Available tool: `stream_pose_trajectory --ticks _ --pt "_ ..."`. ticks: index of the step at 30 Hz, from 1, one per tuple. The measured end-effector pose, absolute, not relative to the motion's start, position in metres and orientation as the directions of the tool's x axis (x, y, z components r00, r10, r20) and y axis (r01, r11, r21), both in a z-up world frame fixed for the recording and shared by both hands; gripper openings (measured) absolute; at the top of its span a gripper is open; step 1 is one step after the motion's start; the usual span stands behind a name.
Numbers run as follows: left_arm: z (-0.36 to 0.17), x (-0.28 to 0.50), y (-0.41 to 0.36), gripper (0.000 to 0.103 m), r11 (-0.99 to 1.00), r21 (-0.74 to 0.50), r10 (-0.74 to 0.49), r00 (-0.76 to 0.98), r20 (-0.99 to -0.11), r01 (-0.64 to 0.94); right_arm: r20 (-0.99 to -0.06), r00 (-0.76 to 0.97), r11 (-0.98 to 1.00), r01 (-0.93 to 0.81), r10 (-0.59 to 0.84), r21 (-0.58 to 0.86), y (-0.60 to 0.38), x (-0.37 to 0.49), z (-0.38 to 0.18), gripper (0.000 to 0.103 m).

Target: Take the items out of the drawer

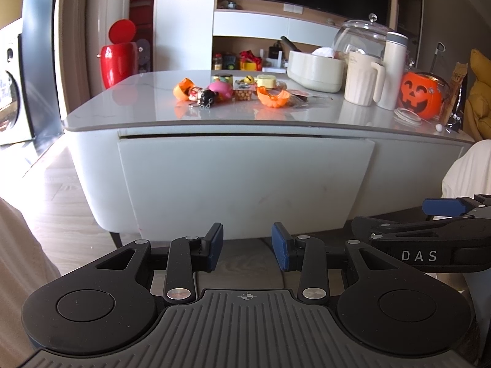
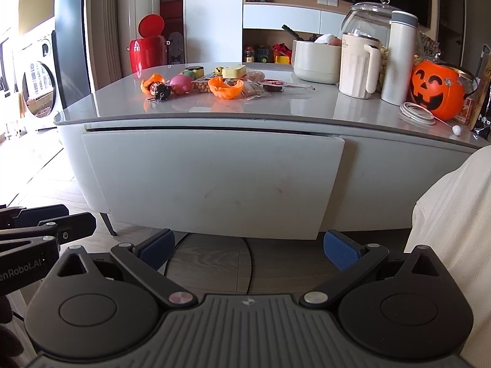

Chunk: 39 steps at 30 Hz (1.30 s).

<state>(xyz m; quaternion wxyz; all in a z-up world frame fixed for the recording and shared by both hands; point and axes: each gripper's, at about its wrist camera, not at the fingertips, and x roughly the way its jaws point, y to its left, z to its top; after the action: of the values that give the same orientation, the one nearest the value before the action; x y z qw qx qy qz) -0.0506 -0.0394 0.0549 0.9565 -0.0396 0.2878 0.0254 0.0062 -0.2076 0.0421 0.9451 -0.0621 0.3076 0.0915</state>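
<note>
The white drawer front (image 1: pixel 245 184) (image 2: pixel 214 184) fills the side of a low table, with a thin dark gap along its top edge; its inside is hidden. Small toys lie on the tabletop: an orange pumpkin half (image 1: pixel 273 96) (image 2: pixel 225 87), a pink toy (image 1: pixel 221 90) (image 2: pixel 181 84) and a yellow block (image 2: pixel 233 71). My left gripper (image 1: pixel 247 245) hangs low before the drawer's bottom edge, open a little, with nothing between its blue pads. My right gripper (image 2: pixel 250 247) is beside it, open wide and empty.
A pumpkin bucket (image 1: pixel 422 95) (image 2: pixel 437 89), white jug (image 2: pixel 359 66), white bottle (image 2: pixel 399 58), glass jar (image 1: pixel 359 38) and cream tub (image 2: pixel 316 61) crowd the table's right end. A red bin (image 1: pixel 119 59) stands behind on the left. White cloth (image 2: pixel 451 214) hangs at right, over wood floor.
</note>
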Motion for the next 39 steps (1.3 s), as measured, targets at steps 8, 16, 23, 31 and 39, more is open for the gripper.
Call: stream_pose_trajectory --ticks 8,16,23,31,39 --pt "0.055 -0.05 -0.041 0.039 0.996 -0.062 0.019 0.829 -0.559 -0.064 -0.593 0.794 0.975 -0.212 0.135 -0.06 -0.208 0.007 0.042 0.103" --pt "0.055 -0.048 -0.042 0.039 0.996 -0.059 0.022 0.823 -0.568 -0.067 -0.593 0.794 0.975 -0.212 0.135 -0.06 -0.208 0.007 0.042 0.103" --pt "0.056 -0.048 -0.042 0.039 0.995 -0.074 0.009 0.823 -0.567 -0.062 -0.594 0.793 0.976 -0.212 0.135 -0.06 -0.208 0.007 0.042 0.103" --pt "0.057 -0.046 -0.049 0.016 0.996 -0.089 -0.035 0.826 -0.562 -0.018 -0.602 0.785 0.975 -0.216 0.145 -0.047 -0.211 0.007 0.043 0.103" --pt "0.064 -0.017 -0.036 0.015 0.981 -0.194 -0.106 0.78 -0.617 -0.021 -0.659 0.736 0.976 -0.219 0.155 -0.015 -0.211 0.025 0.046 0.103"
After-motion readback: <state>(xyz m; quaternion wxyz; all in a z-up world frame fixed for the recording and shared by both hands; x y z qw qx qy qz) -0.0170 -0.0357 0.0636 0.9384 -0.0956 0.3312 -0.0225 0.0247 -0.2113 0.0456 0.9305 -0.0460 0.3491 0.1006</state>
